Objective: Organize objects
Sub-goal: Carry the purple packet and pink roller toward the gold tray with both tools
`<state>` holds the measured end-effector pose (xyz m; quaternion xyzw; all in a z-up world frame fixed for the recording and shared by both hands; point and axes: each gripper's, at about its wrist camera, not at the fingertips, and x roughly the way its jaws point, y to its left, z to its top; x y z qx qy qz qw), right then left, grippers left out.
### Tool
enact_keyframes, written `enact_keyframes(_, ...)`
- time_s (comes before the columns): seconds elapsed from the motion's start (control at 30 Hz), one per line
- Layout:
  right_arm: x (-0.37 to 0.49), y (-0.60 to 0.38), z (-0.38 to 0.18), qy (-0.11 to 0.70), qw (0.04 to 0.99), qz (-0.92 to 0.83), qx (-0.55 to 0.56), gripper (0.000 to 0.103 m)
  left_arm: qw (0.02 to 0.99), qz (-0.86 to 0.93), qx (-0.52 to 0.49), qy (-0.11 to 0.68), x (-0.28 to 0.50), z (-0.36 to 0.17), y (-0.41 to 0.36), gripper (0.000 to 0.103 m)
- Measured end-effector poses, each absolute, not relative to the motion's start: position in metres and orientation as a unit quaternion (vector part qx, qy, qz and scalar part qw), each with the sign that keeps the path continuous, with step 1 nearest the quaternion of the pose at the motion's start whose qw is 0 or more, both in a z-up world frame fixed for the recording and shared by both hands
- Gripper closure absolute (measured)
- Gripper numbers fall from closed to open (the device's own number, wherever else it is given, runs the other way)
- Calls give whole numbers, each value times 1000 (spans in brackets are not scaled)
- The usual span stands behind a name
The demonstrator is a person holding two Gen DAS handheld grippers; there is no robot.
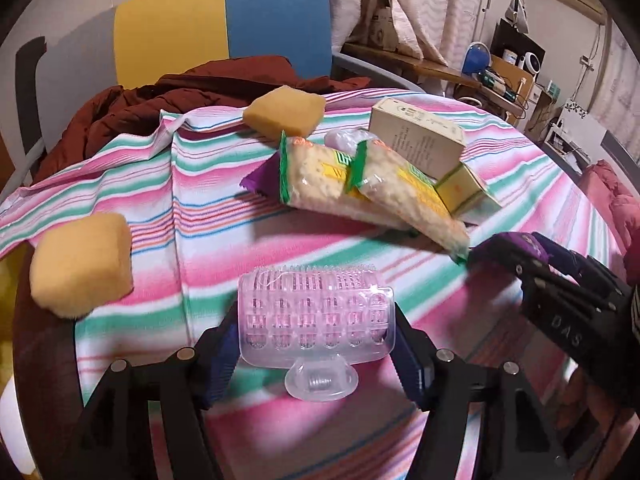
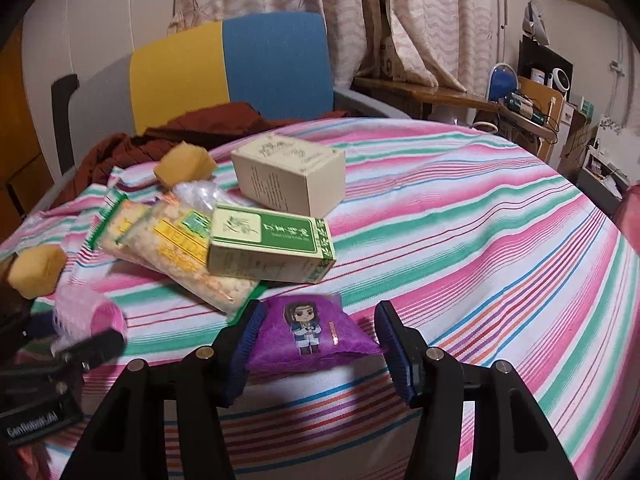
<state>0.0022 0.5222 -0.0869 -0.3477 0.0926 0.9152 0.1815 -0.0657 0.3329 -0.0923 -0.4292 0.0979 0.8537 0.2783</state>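
Left wrist | striped tablecloth [image 1: 280, 232] | chair [image 1: 256, 28] behind | left jaws clamp roller [image 1: 316, 312] | right jaws clamp purple packet [image 2: 312, 336]

A round table [image 2: 460, 216] draped in a striped cloth [image 1: 208, 216] is seen ahead of the claw. Beyond it, a yellow-and-blue chair [image 1: 224, 28] is set against patterned curtains [image 2: 420, 20]. A cluttered wooden desk [image 2: 452, 98] is placed far right.

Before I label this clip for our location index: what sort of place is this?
Most likely a lived-in room at home, not a lab. A round table wears a striped cloth, long patterned curtains hang behind, and a cluttered desk with small appliances stands by the wall.
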Motion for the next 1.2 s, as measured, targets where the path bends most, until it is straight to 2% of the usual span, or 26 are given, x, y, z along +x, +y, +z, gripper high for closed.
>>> enact_keyframes(0.5, 45, 499, -75, 152, 176, 918, -323, 45, 331, 832, -441, 53, -16, -82, 292, 35)
enact_keyframes(0.77, 60, 467, -58, 154, 146, 925, -315, 45, 364, 836, -407, 50, 11, -53, 267, 35)
enact_keyframes(1.2, 42, 375, -7, 127, 32, 948, -291, 46, 310, 882, -355, 11, 10, -7, 169, 35)
